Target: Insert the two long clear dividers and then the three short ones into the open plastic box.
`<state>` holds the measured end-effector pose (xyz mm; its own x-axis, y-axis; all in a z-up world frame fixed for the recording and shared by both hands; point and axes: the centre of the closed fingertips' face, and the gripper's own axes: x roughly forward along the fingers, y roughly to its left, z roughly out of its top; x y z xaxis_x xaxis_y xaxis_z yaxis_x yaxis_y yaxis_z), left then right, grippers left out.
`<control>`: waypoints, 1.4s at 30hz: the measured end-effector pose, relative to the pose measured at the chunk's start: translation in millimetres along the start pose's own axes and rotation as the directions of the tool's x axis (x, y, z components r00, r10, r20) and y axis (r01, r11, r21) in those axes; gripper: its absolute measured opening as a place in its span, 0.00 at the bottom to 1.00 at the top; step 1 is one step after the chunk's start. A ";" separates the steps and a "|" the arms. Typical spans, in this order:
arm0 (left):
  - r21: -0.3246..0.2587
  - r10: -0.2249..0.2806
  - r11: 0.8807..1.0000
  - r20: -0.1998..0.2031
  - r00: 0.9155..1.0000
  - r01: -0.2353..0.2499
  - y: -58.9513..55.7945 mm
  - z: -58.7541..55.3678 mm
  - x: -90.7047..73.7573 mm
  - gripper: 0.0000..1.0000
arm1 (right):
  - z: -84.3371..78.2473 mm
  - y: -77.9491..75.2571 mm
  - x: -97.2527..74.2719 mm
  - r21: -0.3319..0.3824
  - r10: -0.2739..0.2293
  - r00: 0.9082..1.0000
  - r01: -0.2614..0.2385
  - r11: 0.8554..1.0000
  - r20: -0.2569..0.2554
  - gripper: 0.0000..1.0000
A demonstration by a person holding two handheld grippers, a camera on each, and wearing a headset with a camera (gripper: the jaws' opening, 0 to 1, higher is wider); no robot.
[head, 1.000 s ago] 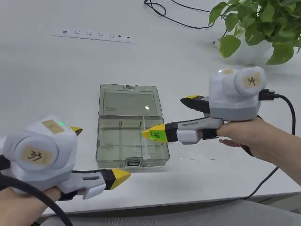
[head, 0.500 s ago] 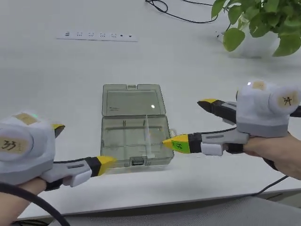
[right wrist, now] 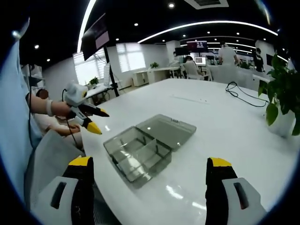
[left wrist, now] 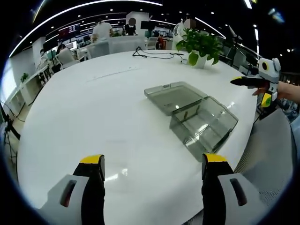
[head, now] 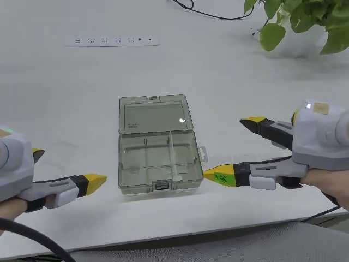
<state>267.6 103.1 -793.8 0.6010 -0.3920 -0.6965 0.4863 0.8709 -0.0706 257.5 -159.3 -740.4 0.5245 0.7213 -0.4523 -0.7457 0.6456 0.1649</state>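
Workbench: a white table (head: 229,71) spreads across the head view, its near edge running just below the grippers.
Plant: a leafy green plant (head: 305,22) stands at the far right corner of the table, well apart from the box.
Plastic box: the smoky clear plastic box (head: 143,164) lies open near the front edge of the table, between the two grippers and touching neither. The left gripper view shows it ahead and to the right (left wrist: 204,124); the right gripper view shows it ahead and to the left (right wrist: 136,157).
Lid: the lid (head: 155,113) is folded flat onto the table on the far side of the box, joined along the hinge.
Right gripper: the right gripper (head: 232,147) hovers just right of the box, held in a hand (head: 327,180). Its yellow-tipped jaws stand wide apart with nothing between them, as its own view confirms (right wrist: 150,162).
Left gripper: the left gripper (head: 68,166) sits left of the box, near the front edge. Its jaws are spread wide and empty, which its own view confirms (left wrist: 152,159).
Power strip: a white power strip (head: 112,41) lies far back on the table, beyond the lid.
Cable: a dark cable (head: 218,13) trails across the far edge, beside the plant.
Dividers: a clear divider (head: 173,158) stands inside the box, running from the hinge side toward the latch side. A fainter clear line crosses it; how many pieces are seated cannot be told.
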 end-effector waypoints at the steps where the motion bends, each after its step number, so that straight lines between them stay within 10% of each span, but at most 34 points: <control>1: -0.001 0.007 1.000 -0.015 1.000 -0.007 4.0 -3.0 0.3 0.87 | -1.1 0.3 -1.2 -0.002 0.002 1.000 -0.002 1.000 -0.001 1.00; 12: 0.000 0.041 0.999 -0.166 0.985 -0.041 37.1 -29.9 1.7 0.83 | -8.6 -3.1 -8.9 0.006 -0.005 1.000 0.005 1.000 -0.005 1.00; 22: 0.022 0.050 0.999 -0.291 0.956 -0.045 51.1 -43.7 4.7 0.61 | -11.5 -4.4 -10.2 0.021 -0.004 1.000 0.004 1.000 -0.003 1.00; 37: 0.048 0.044 0.998 -0.373 0.927 -0.028 59.5 -53.8 13.1 0.45 | -11.7 -4.6 -10.5 0.034 -0.002 1.000 0.002 0.999 -0.001 1.00; 42: 0.049 0.047 0.998 -0.369 0.928 -0.030 60.9 -51.7 14.5 0.44 | -11.6 -3.1 -10.5 0.037 0.000 1.000 0.000 0.999 0.000 1.00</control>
<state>273.1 165.8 -845.2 0.3464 -0.2140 -0.9134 0.4986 0.8667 -0.0140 249.6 -171.8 -746.4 0.5245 0.7211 -0.4526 -0.7297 0.6547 0.1975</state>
